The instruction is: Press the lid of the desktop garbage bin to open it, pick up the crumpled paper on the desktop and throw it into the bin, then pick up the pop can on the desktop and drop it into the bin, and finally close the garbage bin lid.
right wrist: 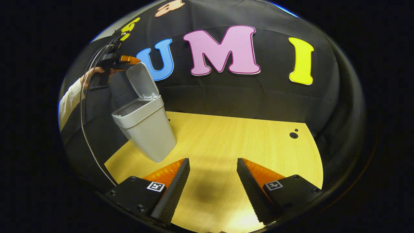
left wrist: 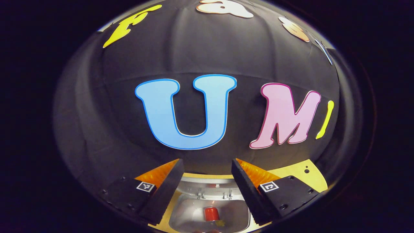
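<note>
In the left gripper view my left gripper (left wrist: 207,166) is open and hovers directly over the open grey bin (left wrist: 181,207). A red pop can (left wrist: 211,213) lies at the bottom inside it, with a small yellowish scrap beside it. In the right gripper view the grey bin (right wrist: 147,129) stands at the left of the wooden table (right wrist: 233,139), its lid (right wrist: 141,80) swung up. The left gripper (right wrist: 124,60), held by a hand, hangs above and behind the lid. My right gripper (right wrist: 212,161) is open and empty, low over the table to the right of the bin.
A white cable (right wrist: 84,106) trails down from the far hand's gripper at the left. A white sleeve (right wrist: 68,102) shows by the left edge. Two small dark holes (right wrist: 293,135) mark the table's far right corner. The black cloth wall stands close behind the table.
</note>
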`<state>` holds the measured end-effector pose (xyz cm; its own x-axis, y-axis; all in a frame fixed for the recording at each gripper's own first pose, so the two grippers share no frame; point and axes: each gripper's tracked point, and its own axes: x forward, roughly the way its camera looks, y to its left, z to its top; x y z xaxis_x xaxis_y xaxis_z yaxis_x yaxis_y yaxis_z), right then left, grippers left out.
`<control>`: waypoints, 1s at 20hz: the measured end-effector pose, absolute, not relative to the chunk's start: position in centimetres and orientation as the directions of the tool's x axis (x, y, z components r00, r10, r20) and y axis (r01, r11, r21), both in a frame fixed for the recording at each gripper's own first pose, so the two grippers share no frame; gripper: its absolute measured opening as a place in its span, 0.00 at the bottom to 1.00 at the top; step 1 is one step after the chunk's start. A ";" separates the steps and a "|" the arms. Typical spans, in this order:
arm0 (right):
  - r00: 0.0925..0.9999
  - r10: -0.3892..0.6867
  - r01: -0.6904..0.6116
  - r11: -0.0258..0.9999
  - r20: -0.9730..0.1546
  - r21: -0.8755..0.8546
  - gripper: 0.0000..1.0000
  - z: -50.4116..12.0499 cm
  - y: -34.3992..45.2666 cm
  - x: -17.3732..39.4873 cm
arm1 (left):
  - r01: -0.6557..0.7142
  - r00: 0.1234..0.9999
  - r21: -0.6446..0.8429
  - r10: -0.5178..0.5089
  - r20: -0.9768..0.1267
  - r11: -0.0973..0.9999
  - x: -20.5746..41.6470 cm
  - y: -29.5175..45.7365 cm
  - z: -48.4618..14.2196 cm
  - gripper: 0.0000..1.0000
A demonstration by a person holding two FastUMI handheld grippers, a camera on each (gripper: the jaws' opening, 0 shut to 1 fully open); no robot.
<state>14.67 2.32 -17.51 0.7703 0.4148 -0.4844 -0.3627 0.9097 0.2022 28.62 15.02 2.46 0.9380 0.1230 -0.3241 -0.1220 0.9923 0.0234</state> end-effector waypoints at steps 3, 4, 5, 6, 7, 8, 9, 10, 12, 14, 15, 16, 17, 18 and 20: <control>0.775 0.429 -0.381 0.903 -0.464 0.198 0.95 -16.7 3.1 15.2 | -0.123 0.929 0.024 0.123 -0.348 0.992 25.4 14.9 0.8 1.00; 0.781 0.431 -0.387 0.902 -0.451 0.192 0.96 -16.3 3.3 15.3 | -0.119 0.930 0.019 0.118 -0.348 0.993 24.4 14.8 0.3 1.00; 0.786 0.433 -0.391 0.901 -0.441 0.187 0.96 -15.9 3.5 15.5 | -0.116 0.929 0.022 0.116 -0.351 0.993 23.4 14.7 -0.4 1.00; 0.790 0.435 -0.395 0.900 -0.433 0.184 0.95 -15.6 3.7 15.7 | -0.109 0.928 0.029 0.112 -0.355 0.994 22.5 14.7 -1.0 1.00; 0.791 0.440 -0.400 0.898 -0.425 0.185 0.95 -15.3 4.0 15.8 | -0.104 0.926 0.038 0.110 -0.361 0.994 21.8 14.6 -1.9 0.99; 0.791 0.444 -0.405 0.895 -0.421 0.185 0.95 -15.1 4.3 15.9 | -0.101 0.919 0.046 0.111 -0.378 0.994 21.1 14.7 -2.9 0.99; 0.789 0.447 -0.408 0.894 -0.421 0.184 0.95 -15.1 4.6 16.0 | -0.097 0.909 0.050 0.109 -0.402 0.994 20.3 14.8 -4.3 0.99; 0.788 0.449 -0.412 0.893 -0.422 0.181 0.95 -15.0 4.8 16.1 | -0.095 0.899 0.046 0.106 -0.426 0.994 19.7 14.8 -5.7 1.00; 0.784 0.455 -0.419 0.890 -0.422 0.181 0.95 -14.9 5.4 16.2 | -0.089 0.871 0.043 0.099 -0.482 0.995 18.7 14.7 -8.8 1.00; 0.783 0.458 -0.425 0.888 -0.421 0.176 0.95 -14.7 5.8 16.2 | -0.070 0.850 0.048 0.085 -0.520 0.996 17.9 14.2 -11.1 1.00; 0.782 0.459 -0.428 0.887 -0.423 0.172 0.95 -14.7 6.0 16.3 | -0.059 0.848 0.052 0.078 -0.525 0.997 18.0 14.2 -11.7 1.00; 0.780 0.458 -0.429 0.887 -0.426 0.168 0.95 -14.9 6.1 16.3 | -0.050 0.841 0.049 0.069 -0.537 0.998 18.0 14.2 -12.4 1.00; 0.780 0.456 -0.429 0.888 -0.429 0.165 0.95 -15.0 6.2 16.2 | -0.040 0.834 0.046 0.059 -0.548 0.998 18.1 14.1 -13.1 0.99; 0.779 0.455 -0.429 0.889 -0.431 0.162 0.95 -15.1 6.2 16.1 | -0.034 0.825 0.044 0.053 -0.563 0.998 18.2 13.9 -14.0 1.00; 0.780 0.449 -0.425 0.891 -0.436 0.158 0.95 -15.2 6.3 16.0 | -0.016 0.840 0.039 0.035 -0.541 0.999 18.7 13.7 -14.2 1.00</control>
